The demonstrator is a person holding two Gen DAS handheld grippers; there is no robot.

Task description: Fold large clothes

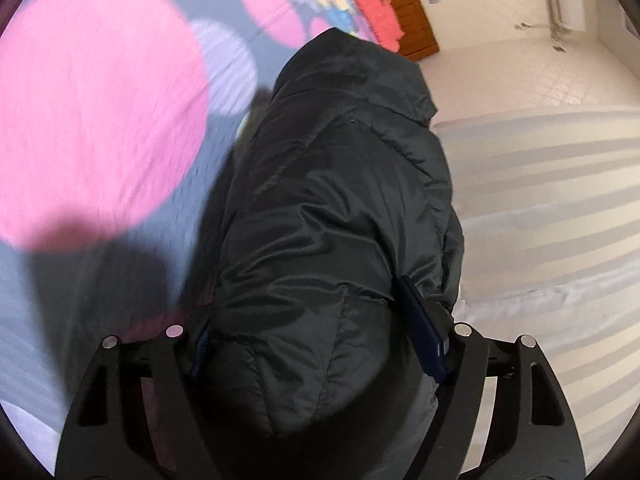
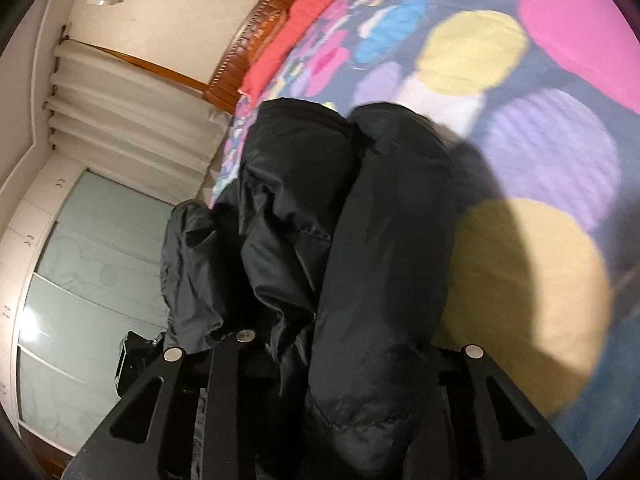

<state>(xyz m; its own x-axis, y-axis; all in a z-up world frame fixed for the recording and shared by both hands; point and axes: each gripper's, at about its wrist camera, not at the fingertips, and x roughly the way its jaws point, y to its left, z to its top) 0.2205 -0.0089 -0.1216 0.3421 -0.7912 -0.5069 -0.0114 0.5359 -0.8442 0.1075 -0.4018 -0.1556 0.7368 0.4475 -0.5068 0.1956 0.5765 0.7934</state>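
A black quilted puffer jacket (image 1: 332, 208) hangs lifted off the bed, bunched lengthwise. In the left wrist view its thick bulk fills the space between the jaws of my left gripper (image 1: 312, 320). The blue pad (image 1: 426, 336) on the right presses into the fabric, and the left finger is half buried in it. In the right wrist view the jacket (image 2: 384, 240) runs as a padded roll with looser folds on its left. My right gripper (image 2: 356, 348) is shut on that roll, and the fabric hides its fingertips.
Below lies a bedspread (image 2: 560, 140) with large pink, yellow and purple circles (image 1: 100, 120). A red pillow (image 2: 280, 48) sits by the wooden headboard (image 2: 256, 36). Pale curtains (image 2: 132, 120) and a glass-front wardrobe (image 2: 100, 280) stand beside the bed. A black device part (image 2: 136, 356) shows past the jacket's left edge.
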